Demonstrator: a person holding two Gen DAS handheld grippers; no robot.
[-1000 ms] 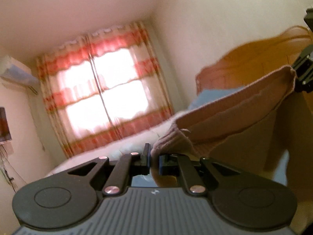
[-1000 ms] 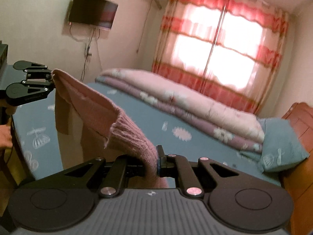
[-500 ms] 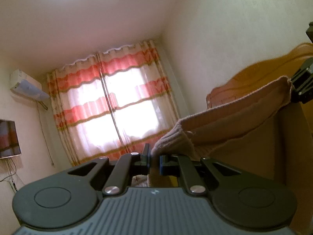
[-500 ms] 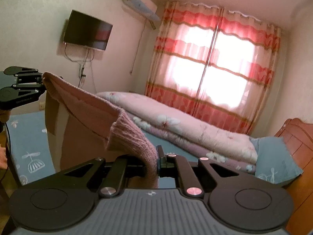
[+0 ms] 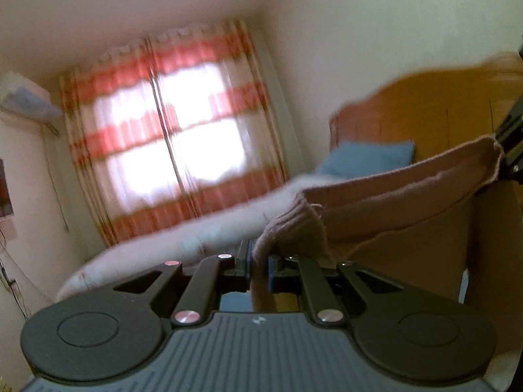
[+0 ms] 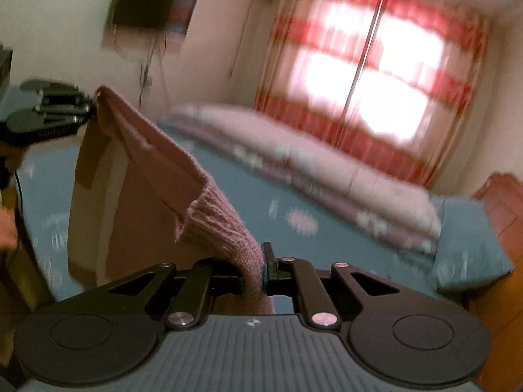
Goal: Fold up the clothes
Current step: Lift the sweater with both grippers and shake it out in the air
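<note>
A pink knitted sweater (image 5: 376, 196) hangs stretched in the air between both grippers, above the blue bed sheet (image 6: 294, 202). My left gripper (image 5: 260, 268) is shut on one ribbed corner of it. In the right wrist view my right gripper (image 6: 261, 271) is shut on the other ribbed corner of the sweater (image 6: 157, 163). The left gripper (image 6: 91, 107) shows at the far left of that view, clamped on the sweater's far end. The right gripper (image 5: 505, 153) shows at the right edge of the left wrist view. The lower part of the garment hangs down, partly hidden by the gripper bodies.
A folded pink quilt (image 6: 310, 163) lies along the far side of the bed, under the red-striped curtains (image 6: 376, 65). A blue pillow (image 6: 467, 245) rests by the wooden headboard (image 5: 425, 107). A television (image 6: 153, 3) hangs on the wall. A hand (image 6: 6, 228) shows at the left edge.
Both views have tipped downward since half a second ago, showing more of the bed, and are now blurred. The sweater stays stretched between both shut grippers.
</note>
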